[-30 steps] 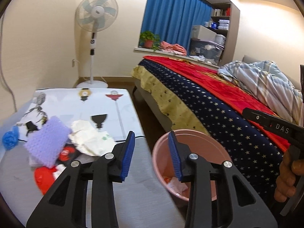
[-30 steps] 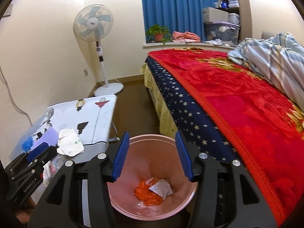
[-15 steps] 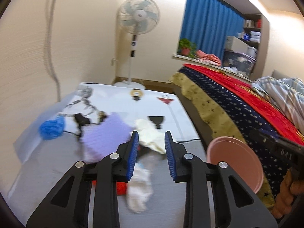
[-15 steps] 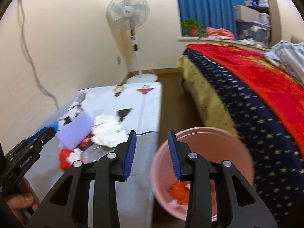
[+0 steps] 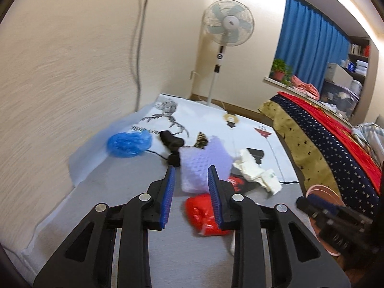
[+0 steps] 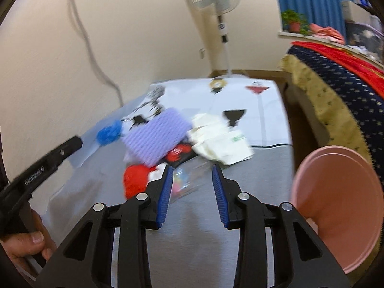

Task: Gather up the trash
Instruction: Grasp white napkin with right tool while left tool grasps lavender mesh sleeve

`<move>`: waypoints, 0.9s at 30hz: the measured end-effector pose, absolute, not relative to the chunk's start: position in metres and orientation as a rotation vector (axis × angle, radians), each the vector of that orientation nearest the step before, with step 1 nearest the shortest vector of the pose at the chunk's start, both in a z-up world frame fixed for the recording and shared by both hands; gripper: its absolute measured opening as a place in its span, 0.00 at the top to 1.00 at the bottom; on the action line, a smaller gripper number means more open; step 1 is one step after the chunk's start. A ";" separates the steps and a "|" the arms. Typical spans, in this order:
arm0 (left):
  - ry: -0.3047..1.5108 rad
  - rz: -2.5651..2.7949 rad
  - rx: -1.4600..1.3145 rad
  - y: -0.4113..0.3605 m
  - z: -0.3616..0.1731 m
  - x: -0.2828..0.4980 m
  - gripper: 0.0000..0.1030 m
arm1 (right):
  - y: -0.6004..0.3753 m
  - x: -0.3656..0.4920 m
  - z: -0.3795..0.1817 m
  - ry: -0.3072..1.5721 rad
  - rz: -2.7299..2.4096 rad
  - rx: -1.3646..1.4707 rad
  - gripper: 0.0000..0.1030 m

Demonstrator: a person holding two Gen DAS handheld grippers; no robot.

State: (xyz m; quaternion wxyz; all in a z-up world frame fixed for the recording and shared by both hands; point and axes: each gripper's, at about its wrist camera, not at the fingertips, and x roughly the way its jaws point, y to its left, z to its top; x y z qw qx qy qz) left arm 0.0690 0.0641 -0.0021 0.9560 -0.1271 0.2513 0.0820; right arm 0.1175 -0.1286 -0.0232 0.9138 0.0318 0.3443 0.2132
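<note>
Both views have swung away from the pink bin and the bed and now face the litter on the tabletop (image 5: pixel 134 206), which I read as the drop-off being over and the next pick-up beginning. Nearest in the left wrist view, the left gripper (image 5: pixel 190 194) has its blue pads partly spread with nothing between them, narrower than a second ago; just past its tips lies a red crumpled wrapper (image 5: pixel 204 213), flat on the grey tabletop. In the right wrist view the right gripper (image 6: pixel 192 192) is likewise partly spread and empty, also narrower than it was over the bin, and a clear plastic wrapper (image 6: pixel 184 180) sits just ahead between its tips, untouched as far as the blur lets me tell. The pink bin (image 6: pixel 336 206), which a second ago filled the right view from above, now stands off to the right beside the tabletop's edge, near the bed (image 6: pixel 336 76); what is inside it cannot be seen from here. Farther out, the purple foam mesh (image 5: pixel 204 165) rests half over a red-and-black packet (image 6: pixel 178 154), with crumpled white paper (image 5: pixel 254 170) just to its right and a blue plastic ball (image 5: pixel 129 144) well to the left near the wall. Behind all that, the standing fan (image 5: pixel 228 24) and blue curtain (image 5: pixel 312 55) mark the far end of the room. Several pieces remain to collect, so the task looks only partly done; the red wrapper and the clear one seem the likeliest next targets
</note>
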 end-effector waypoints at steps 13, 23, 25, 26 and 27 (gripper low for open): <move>0.523 0.171 -0.273 0.071 -0.011 0.081 0.73 | -0.097 0.131 -0.063 0.830 0.511 0.060 0.65; 0.544 0.156 -0.297 0.074 -0.023 0.112 0.73 | -0.103 0.138 -0.056 0.818 0.535 0.087 0.96; 0.558 0.146 -0.314 0.075 -0.028 0.120 0.73 | -0.108 0.139 -0.049 0.787 0.520 0.088 0.96; 0.565 0.142 -0.322 0.075 -0.031 0.124 0.73 | -0.110 0.140 -0.046 0.778 0.515 0.088 0.96; 0.570 0.140 -0.330 0.074 -0.033 0.128 0.73 | -0.113 0.140 -0.044 0.767 0.512 0.090 0.96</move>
